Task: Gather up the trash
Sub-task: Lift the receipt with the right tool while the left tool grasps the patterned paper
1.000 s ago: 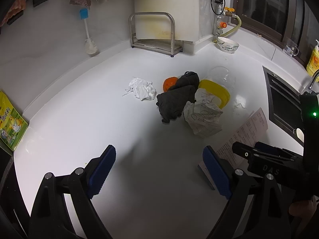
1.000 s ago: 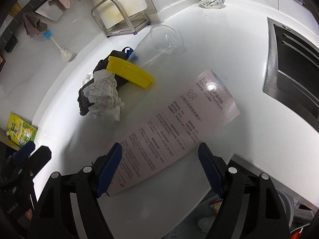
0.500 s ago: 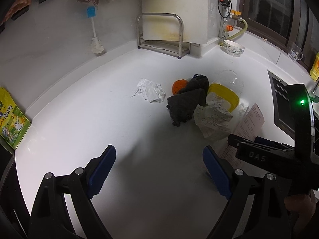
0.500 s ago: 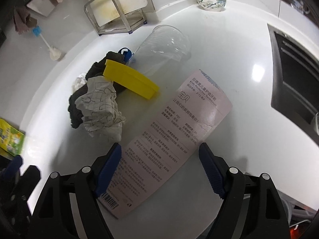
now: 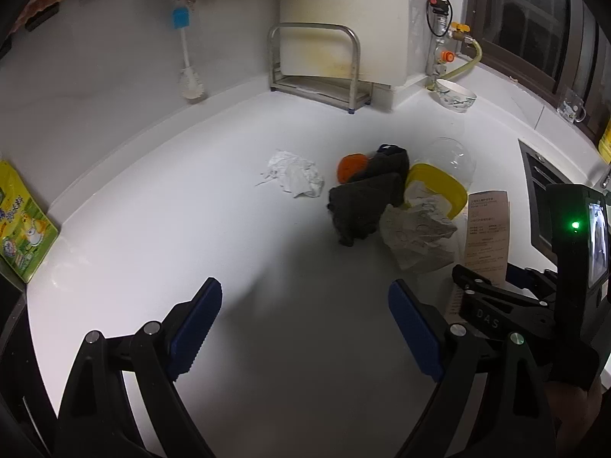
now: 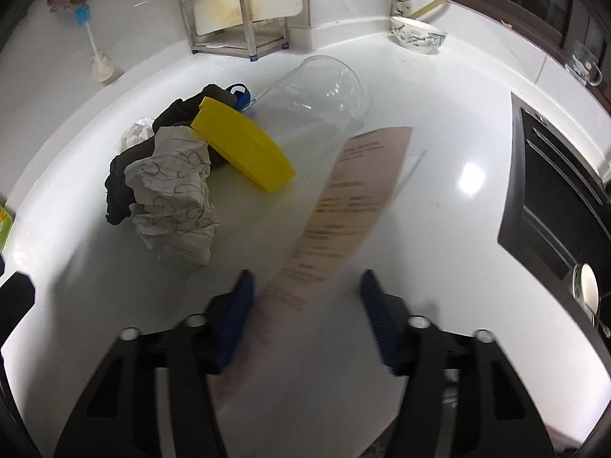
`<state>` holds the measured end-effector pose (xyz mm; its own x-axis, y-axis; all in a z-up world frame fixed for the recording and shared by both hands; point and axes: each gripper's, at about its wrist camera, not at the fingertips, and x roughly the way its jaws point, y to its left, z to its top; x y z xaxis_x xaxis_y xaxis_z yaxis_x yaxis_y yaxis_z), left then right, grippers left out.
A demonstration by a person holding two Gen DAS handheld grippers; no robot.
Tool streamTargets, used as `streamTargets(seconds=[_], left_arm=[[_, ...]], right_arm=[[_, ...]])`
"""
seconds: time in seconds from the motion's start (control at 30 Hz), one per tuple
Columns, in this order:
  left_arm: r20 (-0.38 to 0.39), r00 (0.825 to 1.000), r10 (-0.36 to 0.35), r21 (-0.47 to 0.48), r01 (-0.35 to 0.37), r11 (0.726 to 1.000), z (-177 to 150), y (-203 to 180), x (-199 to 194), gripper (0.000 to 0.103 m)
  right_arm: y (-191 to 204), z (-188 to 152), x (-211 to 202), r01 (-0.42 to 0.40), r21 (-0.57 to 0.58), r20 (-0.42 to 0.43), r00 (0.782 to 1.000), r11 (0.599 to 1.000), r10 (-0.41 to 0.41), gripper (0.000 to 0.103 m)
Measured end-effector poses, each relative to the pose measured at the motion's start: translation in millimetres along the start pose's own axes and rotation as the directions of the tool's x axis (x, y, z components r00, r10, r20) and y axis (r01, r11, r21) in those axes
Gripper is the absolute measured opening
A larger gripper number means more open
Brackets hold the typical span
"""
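Observation:
A long printed paper slip [image 6: 343, 206] lies on the white counter, its near end between the fingers of my right gripper [image 6: 305, 305], which is open and narrowing around it. Left of it sits a pile: crumpled printed paper [image 6: 172, 198], a dark cloth [image 6: 118, 183], a yellow lid [image 6: 244, 152] and a clear plastic cup [image 6: 317, 91] on its side. In the left wrist view my left gripper [image 5: 305, 328] is open and empty above bare counter, short of the pile [image 5: 366, 206], a white tissue [image 5: 294, 175] and an orange object [image 5: 351, 166].
A metal rack [image 5: 317, 68] and a brush [image 5: 187, 61] stand at the back wall. A patterned bowl [image 6: 418, 34] sits at the back right. A dark sink [image 6: 561, 198] lies to the right. A green packet [image 5: 23, 221] is at the far left.
My right gripper has moved forward over the paper slip and its fingers have closed in partway around it. The left gripper has drifted slightly, staying open.

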<state>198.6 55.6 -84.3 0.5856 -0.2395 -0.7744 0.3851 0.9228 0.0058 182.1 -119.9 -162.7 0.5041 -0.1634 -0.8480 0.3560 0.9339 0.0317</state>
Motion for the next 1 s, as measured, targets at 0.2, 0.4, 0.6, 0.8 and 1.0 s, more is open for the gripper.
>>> streamTargets(seconds=[0.2, 0.4, 0.6, 0.8, 1.0], left_arm=[[0.014, 0.999, -0.031, 0.016, 0.031, 0.999, 3.5, -17.4, 5.0, 0.087], [0.033, 0.997, -0.067, 0.029, 0.066, 0.997, 8.6, -39.6, 12.9, 0.087], [0.048, 0.994, -0.096, 0.040, 0.094, 0.995, 14.3, -62.7, 25.2, 0.087], [0.045, 0.995, -0.085, 0.056, 0.083, 0.995, 19.0, -85.9, 44.8, 0.087], [0.031, 0.997, -0.066, 0.032, 0.065, 0.997, 20.5, -98.2, 61.7, 0.087]], right_arm=[[-12.8, -1.3, -2.9, -0.067, -0.020, 0.012, 0.998, 0.998, 0.067, 0.021], [-26.9, -3.4, -6.1, -0.094, -0.026, 0.035, 0.995, 0.995, 0.095, 0.013], [-47.6, -7.0, -10.6, -0.099, 0.001, 0.056, 0.994, 0.995, 0.098, 0.012], [-65.1, -9.2, -16.0, -0.100, 0.038, 0.076, 0.992, 0.994, 0.097, 0.012], [-74.0, -14.1, -20.1, -0.105, 0.064, 0.089, 0.991, 0.992, 0.099, 0.012]])
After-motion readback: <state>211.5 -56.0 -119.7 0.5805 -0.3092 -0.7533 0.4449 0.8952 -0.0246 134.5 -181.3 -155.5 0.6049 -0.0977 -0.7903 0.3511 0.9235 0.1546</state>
